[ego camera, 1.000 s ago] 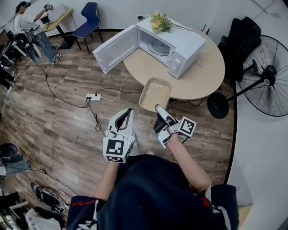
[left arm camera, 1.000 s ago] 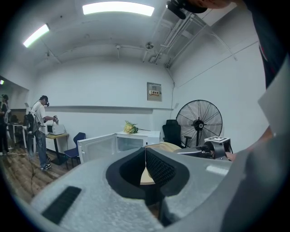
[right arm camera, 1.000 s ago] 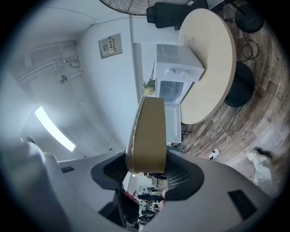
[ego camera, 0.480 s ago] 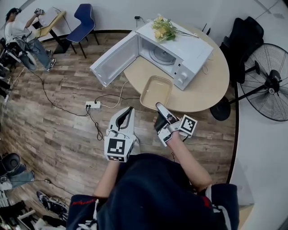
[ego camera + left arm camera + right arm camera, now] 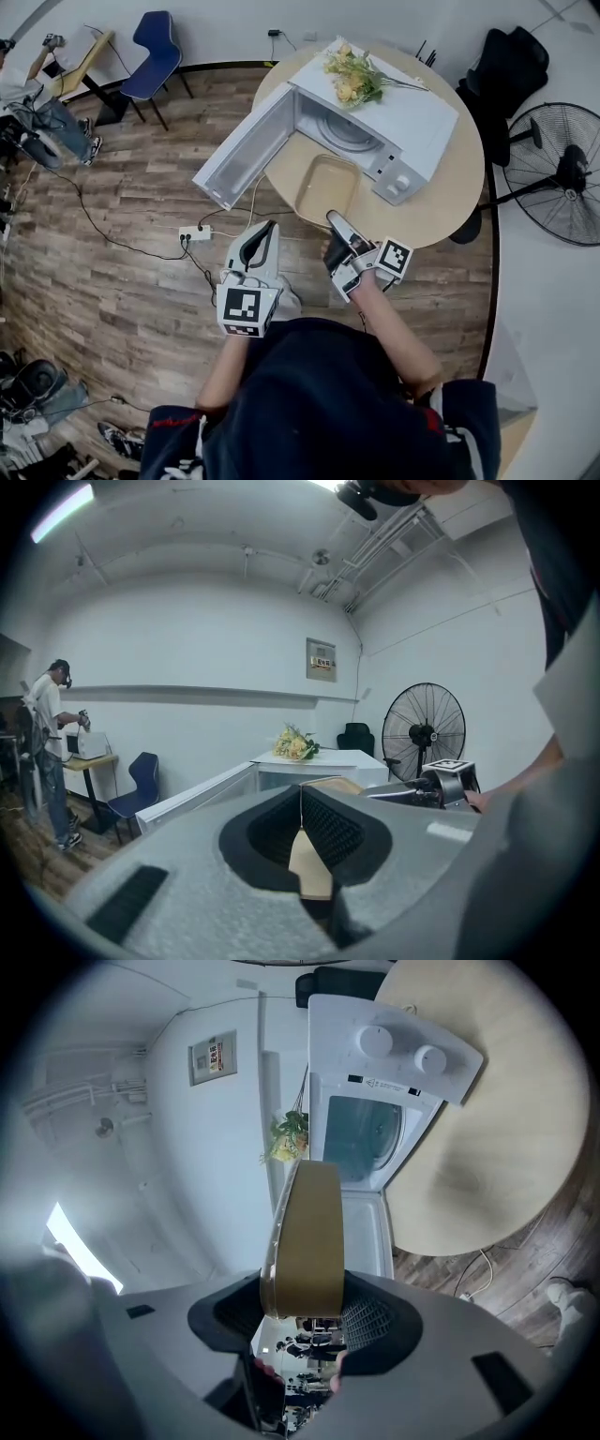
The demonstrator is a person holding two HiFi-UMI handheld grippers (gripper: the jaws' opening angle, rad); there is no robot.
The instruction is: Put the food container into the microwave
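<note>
The right hand-held gripper (image 5: 335,221) grasps the near rim of the food container (image 5: 326,186), holding it over the near edge of the round desk (image 5: 448,192). At its 9 o'clock, the left hand-held gripper (image 5: 269,230) is clenched on nothing. At 12 o'clock stands the microwave (image 5: 405,117), its door (image 5: 246,148) swung open and flowers (image 5: 354,82) on top.

- bright, even indoor light; a ceiling strip light (image 5: 62,511) glares above and left of the left jaws.
- both gripper views bulge, with dark rims.
- the left gripper (image 5: 301,803) is blurred just behind its jaws.
</note>
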